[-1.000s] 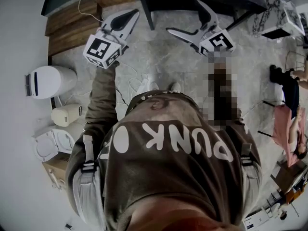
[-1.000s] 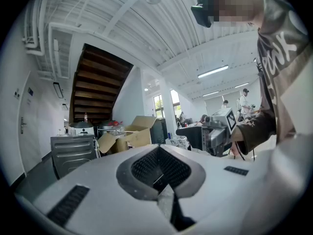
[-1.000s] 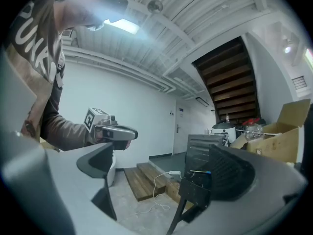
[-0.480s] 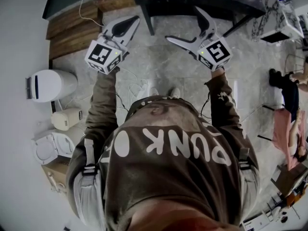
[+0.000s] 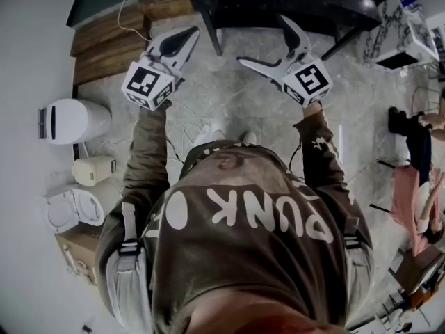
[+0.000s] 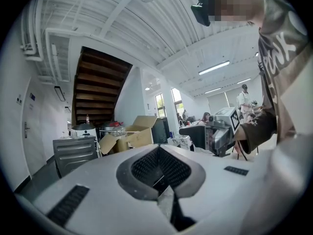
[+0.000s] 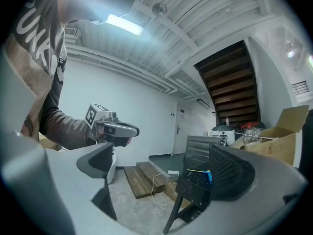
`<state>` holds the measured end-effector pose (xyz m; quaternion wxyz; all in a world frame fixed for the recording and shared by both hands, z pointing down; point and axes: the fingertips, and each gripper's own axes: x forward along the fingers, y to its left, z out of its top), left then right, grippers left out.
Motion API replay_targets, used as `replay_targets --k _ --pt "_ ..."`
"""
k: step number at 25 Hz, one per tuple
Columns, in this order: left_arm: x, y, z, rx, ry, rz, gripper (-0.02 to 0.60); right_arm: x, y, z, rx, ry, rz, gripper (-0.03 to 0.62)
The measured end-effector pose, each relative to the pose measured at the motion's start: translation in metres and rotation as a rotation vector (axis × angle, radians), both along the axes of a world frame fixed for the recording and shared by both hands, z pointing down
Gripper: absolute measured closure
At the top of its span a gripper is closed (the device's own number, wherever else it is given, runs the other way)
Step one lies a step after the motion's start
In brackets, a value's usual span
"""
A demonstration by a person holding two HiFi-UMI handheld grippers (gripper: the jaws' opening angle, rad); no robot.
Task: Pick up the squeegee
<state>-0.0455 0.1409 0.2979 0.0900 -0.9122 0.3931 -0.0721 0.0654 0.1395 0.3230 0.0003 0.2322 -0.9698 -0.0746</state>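
Note:
No squeegee is clearly in sight. In the right gripper view a thin yellow and blue item [image 7: 204,173] lies on the near corner of the black table [image 7: 195,192]; I cannot tell what it is. My left gripper [image 5: 189,33] is held out over the floor, its jaws shut with nothing between them, tips meeting [image 6: 159,150]. To its right, my right gripper [image 5: 265,35] stands open and empty, pointing at the table edge [image 5: 278,9]. Each gripper shows in the other's view: the left gripper [image 7: 115,129] and the right gripper [image 6: 218,133].
Wooden steps [image 5: 104,44] rise at the far left. A white bin [image 5: 69,120] and a cardboard box [image 5: 78,249] stand by the left wall. White cables [image 5: 189,125] trail over the stone floor. People [image 5: 416,134] are at the right.
Both grippers have shifted slightly forward toward the black table. The left stays shut, the right stays open.

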Motion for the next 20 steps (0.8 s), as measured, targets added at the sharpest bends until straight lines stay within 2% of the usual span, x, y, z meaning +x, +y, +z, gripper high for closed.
replay_targets --k 9,20 --pt "0.033 0.012 0.001 0.002 -0.015 -0.02 0.578 0.039 0.003 0.004 -0.001 -0.016 -0.003 -0.001" --pt "0.031 -0.018 0.012 -0.009 -0.016 -0.021 0.578 0.039 -0.028 0.014 -0.012 -0.017 0.001 -0.001"
